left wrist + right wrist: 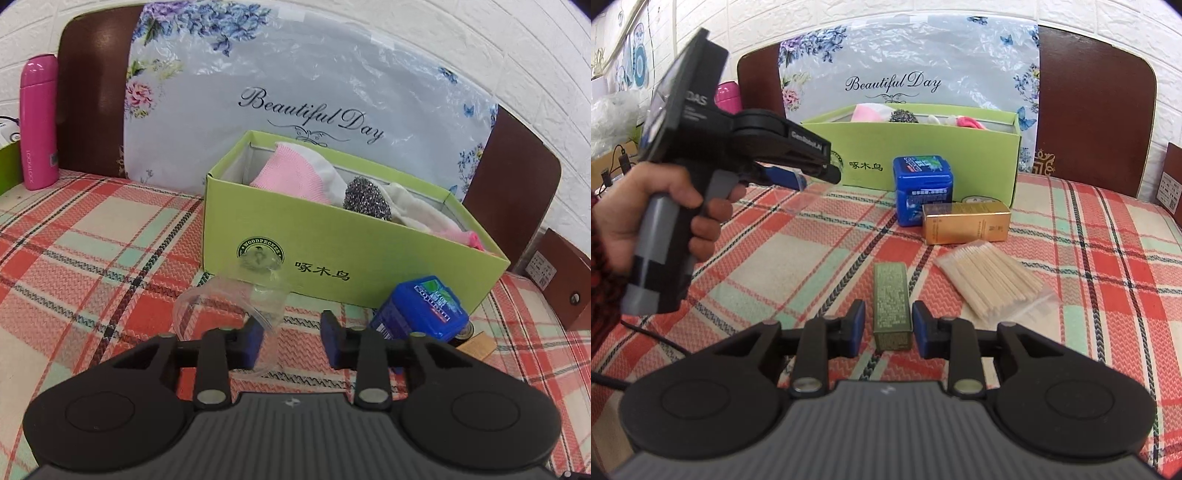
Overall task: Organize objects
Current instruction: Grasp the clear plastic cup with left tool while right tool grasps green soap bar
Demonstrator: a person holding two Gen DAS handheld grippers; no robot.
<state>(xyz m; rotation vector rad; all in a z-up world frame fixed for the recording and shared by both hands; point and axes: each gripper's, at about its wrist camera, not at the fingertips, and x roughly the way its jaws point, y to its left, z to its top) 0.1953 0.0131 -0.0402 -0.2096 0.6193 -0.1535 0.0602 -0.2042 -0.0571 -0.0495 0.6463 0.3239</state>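
My left gripper (pixel 291 338) stands open low over the plaid cloth. A crumpled clear plastic piece (pixel 240 299) lies just ahead of it, against its left pad (pixel 253 341) and free of the right one. In the right wrist view that same gripper (pixel 786 177) is gripped by a hand (pixel 665 206) at the left. My right gripper (pixel 888 326) is open around the near end of a small green box (pixel 891 295) lying flat, with a slim gap on the left side. The lime-green shoe box (pixel 332 251) (pixel 923 147) holds pink cloth (pixel 291 177) and a steel scourer (pixel 365 197).
A blue container (pixel 421 310) (pixel 921 188) and a gold box (pixel 966 221) stand in front of the shoe box. A bag of cotton swabs (pixel 993 280) lies to the right. A pink bottle (pixel 38 122) stands far left. A floral plastic bag (pixel 295 92) leans on a brown headboard.
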